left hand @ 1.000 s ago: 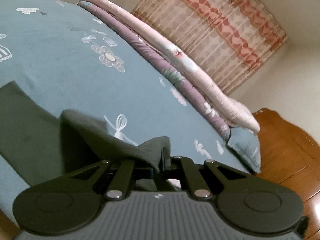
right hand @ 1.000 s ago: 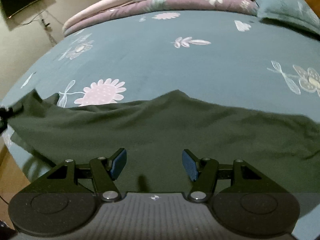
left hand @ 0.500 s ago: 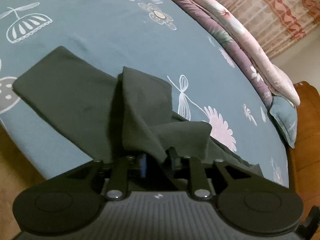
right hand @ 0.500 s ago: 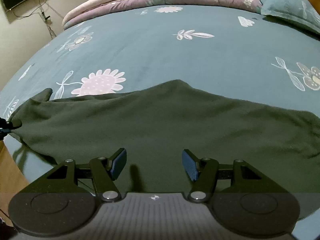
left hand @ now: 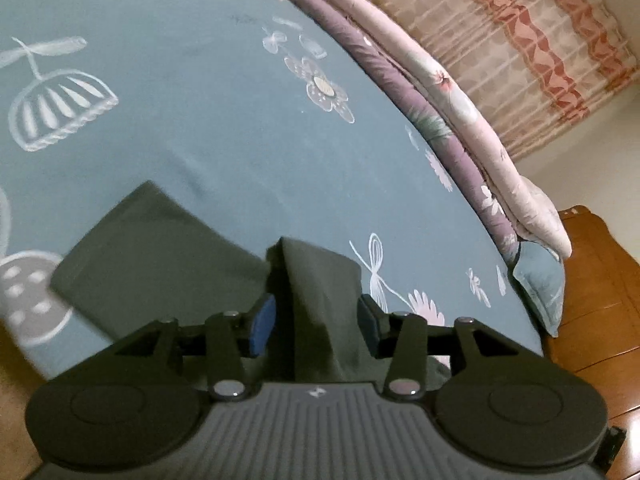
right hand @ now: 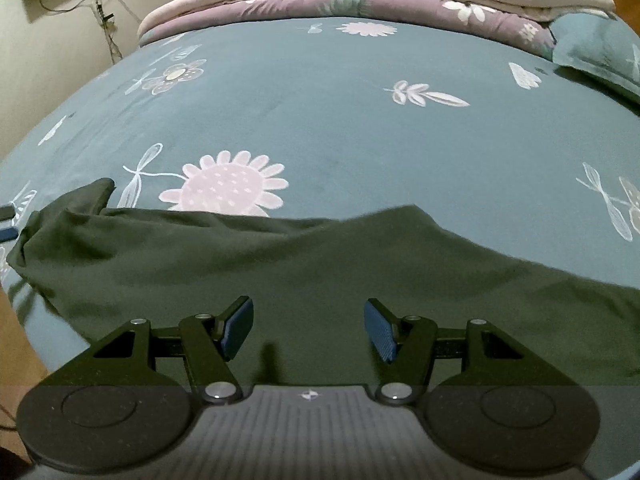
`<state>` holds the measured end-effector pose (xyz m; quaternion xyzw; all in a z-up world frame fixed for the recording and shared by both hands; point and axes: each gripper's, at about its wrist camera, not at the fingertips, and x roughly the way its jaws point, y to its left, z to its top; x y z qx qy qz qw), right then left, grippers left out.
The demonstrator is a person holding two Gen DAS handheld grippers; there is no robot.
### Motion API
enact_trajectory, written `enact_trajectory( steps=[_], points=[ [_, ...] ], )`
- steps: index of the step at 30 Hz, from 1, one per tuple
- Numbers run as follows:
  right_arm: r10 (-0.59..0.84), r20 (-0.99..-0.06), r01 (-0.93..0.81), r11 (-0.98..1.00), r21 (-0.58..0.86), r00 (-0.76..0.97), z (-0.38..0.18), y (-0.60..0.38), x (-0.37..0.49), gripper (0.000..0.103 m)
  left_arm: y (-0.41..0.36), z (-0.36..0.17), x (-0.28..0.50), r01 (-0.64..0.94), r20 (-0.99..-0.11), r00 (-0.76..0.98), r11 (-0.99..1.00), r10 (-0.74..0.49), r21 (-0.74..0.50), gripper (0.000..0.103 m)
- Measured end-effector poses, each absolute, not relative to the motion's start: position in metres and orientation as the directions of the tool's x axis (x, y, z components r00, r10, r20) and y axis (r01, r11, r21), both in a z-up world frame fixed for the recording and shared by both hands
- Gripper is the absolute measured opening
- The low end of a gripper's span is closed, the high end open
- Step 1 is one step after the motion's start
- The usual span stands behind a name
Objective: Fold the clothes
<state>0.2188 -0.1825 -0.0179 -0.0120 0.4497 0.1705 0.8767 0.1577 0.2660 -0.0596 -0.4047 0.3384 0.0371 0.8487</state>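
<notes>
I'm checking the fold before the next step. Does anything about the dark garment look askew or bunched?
Yes. In the left wrist view, a flap of the dark green garment stands up in a peak between the open left gripper fingers instead of lying flat. Its far edge runs wavy.

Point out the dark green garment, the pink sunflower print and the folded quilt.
dark green garment (right hand: 320, 280), right wrist view, middle of the cloth.
pink sunflower print (right hand: 228, 188), right wrist view, flower centre.
folded quilt (left hand: 452, 92), left wrist view, pink upper layer.
</notes>
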Motion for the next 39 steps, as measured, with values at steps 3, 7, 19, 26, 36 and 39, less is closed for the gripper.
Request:
enact_trajectory(
  steps=[3,7,19,26,36,39],
  points=[
    [0.280,-0.791,-0.311,0.943,0.119,0.543,-0.014,-0.171,0.221,0.066,0.276,-0.077,0.179,-0.318,-0.598,0.751,0.641,-0.279,-0.699,0.045],
    [0.259,-0.797,-0.297,0.949,0.106,0.545,-0.012,-0.164,0.218,0.066,0.286,-0.101,0.202,-0.301,-0.560,0.737,0.558,-0.378,-0.773,0.042],
    [0.254,-0.840,-0.232,0.960,0.159,0.480,-0.043,-0.161,0.221,0.066,0.299,-0.149,0.245,-0.256,-0.483,0.705,0.449,-0.519,-0.856,0.015],
    [0.238,-0.858,-0.227,0.963,0.147,0.456,-0.056,-0.158,0.224,0.073,0.288,-0.129,0.232,-0.238,-0.519,0.741,0.556,-0.426,-0.796,0.001],
    [0.249,-0.849,-0.283,0.951,0.123,0.466,-0.043,-0.149,0.230,0.075,0.297,-0.051,0.139,-0.246,-0.359,0.932,0.653,-0.043,-0.716,0.001],
    [0.298,-0.818,-0.355,0.927,0.124,0.492,-0.028,-0.137,0.237,0.074,0.298,-0.060,0.124,-0.278,-0.354,0.935,0.623,0.002,-0.731,0.001]
  ],
)
